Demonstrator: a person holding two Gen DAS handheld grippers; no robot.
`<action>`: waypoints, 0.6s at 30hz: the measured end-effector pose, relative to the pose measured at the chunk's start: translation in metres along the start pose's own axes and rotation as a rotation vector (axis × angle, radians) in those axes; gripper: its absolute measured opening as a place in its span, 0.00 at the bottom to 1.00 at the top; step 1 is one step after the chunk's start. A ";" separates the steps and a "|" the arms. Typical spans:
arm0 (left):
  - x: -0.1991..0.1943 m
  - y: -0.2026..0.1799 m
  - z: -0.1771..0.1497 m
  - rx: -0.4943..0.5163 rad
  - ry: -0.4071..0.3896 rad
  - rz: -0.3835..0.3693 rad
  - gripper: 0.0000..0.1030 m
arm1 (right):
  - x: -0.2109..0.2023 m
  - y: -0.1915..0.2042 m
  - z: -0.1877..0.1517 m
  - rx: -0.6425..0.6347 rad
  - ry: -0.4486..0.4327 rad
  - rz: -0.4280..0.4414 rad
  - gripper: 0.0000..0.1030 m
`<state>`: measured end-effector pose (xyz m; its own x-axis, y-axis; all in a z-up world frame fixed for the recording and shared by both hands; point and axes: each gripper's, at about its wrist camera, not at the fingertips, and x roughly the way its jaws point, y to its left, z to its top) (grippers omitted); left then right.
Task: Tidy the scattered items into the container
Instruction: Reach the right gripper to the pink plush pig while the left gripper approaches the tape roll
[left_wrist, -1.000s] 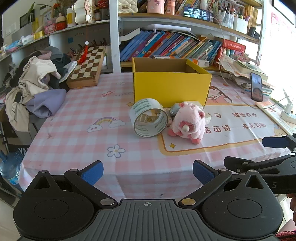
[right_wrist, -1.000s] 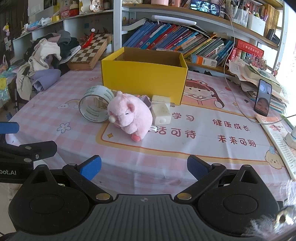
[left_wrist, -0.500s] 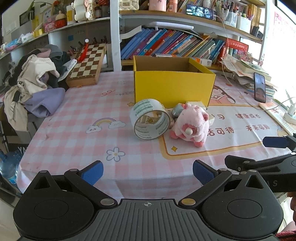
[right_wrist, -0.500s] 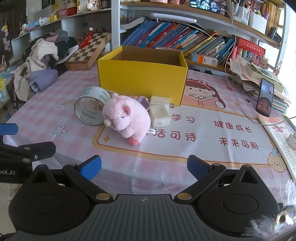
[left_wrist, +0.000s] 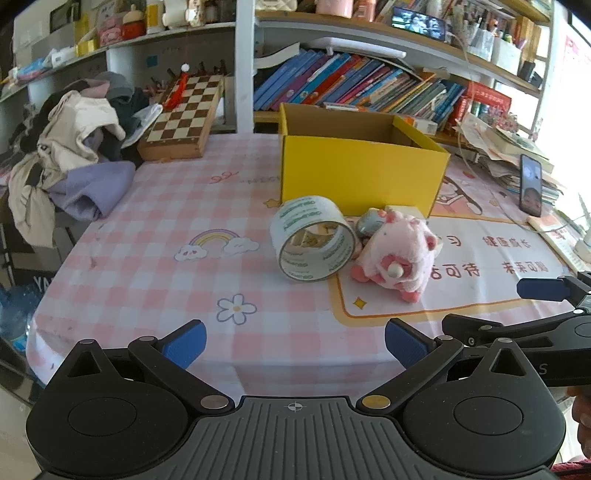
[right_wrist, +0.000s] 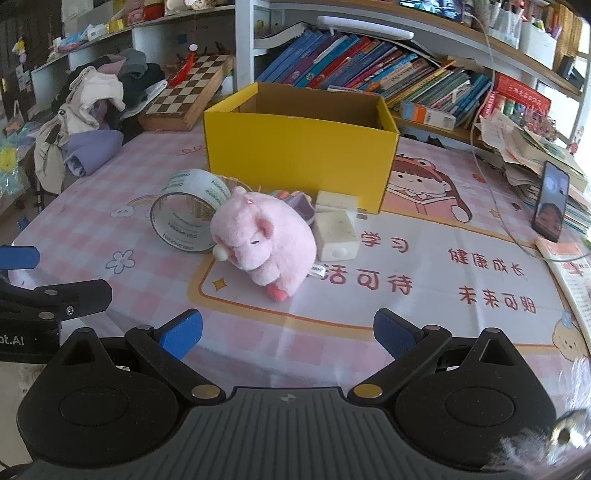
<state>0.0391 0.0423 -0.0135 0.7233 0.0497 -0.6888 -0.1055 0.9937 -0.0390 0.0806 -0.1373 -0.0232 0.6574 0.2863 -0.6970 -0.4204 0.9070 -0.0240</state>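
The left gripper (left_wrist: 295, 341) and right gripper (right_wrist: 288, 332) hover over the near edge of the tabletop (left_wrist: 155, 258), both with fingers spread apart and holding nothing. The tape roll (left_wrist: 312, 238), pink plush (right_wrist: 262, 240) and white block (right_wrist: 336, 232) lie clustered just in front of the yellow box (right_wrist: 299, 162).

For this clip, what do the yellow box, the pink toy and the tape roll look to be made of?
Yellow box: likely cardboard, matte yellow outside, brown inside, with folded edges.
Pink toy: plush fabric, fuzzy pile, soft rounded shape.
Tape roll: apparently clear plastic tape, glossy and see-through, with printed lettering inside the ring.
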 end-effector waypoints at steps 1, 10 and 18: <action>0.001 0.001 0.000 -0.005 0.001 0.001 1.00 | 0.002 0.001 0.001 -0.005 0.001 0.003 0.98; 0.011 0.009 0.006 -0.048 0.007 0.020 1.00 | 0.020 -0.002 0.015 -0.026 0.018 0.019 0.98; 0.021 0.009 0.012 -0.080 0.012 0.010 1.00 | 0.042 -0.003 0.028 -0.068 0.032 0.037 0.98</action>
<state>0.0614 0.0539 -0.0196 0.7136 0.0581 -0.6981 -0.1674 0.9818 -0.0894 0.1268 -0.1195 -0.0326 0.6207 0.3088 -0.7207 -0.4865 0.8725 -0.0452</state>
